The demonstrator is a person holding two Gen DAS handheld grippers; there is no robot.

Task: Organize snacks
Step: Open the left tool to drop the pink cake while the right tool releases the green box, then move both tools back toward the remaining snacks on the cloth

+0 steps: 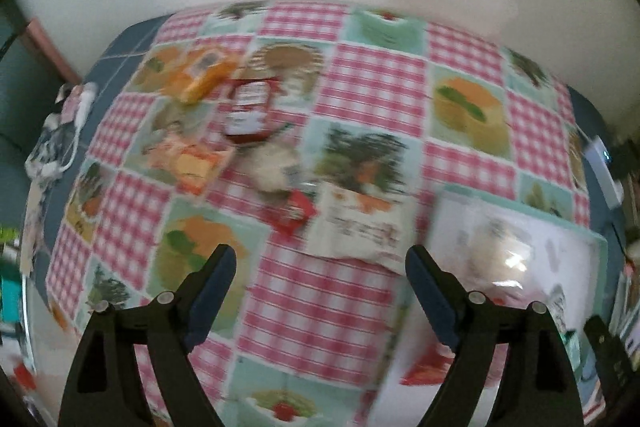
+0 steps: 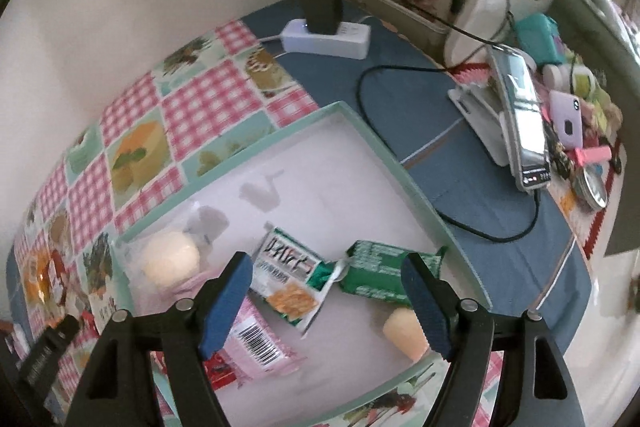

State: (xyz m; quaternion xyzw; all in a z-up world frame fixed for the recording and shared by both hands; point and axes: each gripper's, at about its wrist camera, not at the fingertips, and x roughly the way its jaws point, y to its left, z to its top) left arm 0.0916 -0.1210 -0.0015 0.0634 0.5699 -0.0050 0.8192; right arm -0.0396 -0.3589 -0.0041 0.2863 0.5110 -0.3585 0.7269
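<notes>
In the blurred left wrist view my left gripper [image 1: 320, 253] hangs open over the patchwork tablecloth [image 1: 376, 83], nothing between its fingers. Loose snacks lie beyond it: a white packet [image 1: 360, 227], a small red packet [image 1: 294, 213], a red-labelled packet [image 1: 248, 111] and orange packets [image 1: 200, 75]. My right gripper [image 2: 326, 261] is open above the mint-rimmed tray [image 2: 360, 123] and grips nothing. In the tray lie a wrapped pale bun [image 2: 172, 259], a green-and-white cracker packet [image 2: 292, 279], a green packet [image 2: 380, 271], a pink barcoded packet [image 2: 256, 339] and a pale yellow piece [image 2: 404, 331].
A white power strip [image 2: 328, 37] with a black charger sits at the table's far edge, and its cable loops beside the tray. A phone on a white stand [image 2: 520, 123], a purple phone [image 2: 568, 119] and small clutter crowd the right side. A wall runs behind the table.
</notes>
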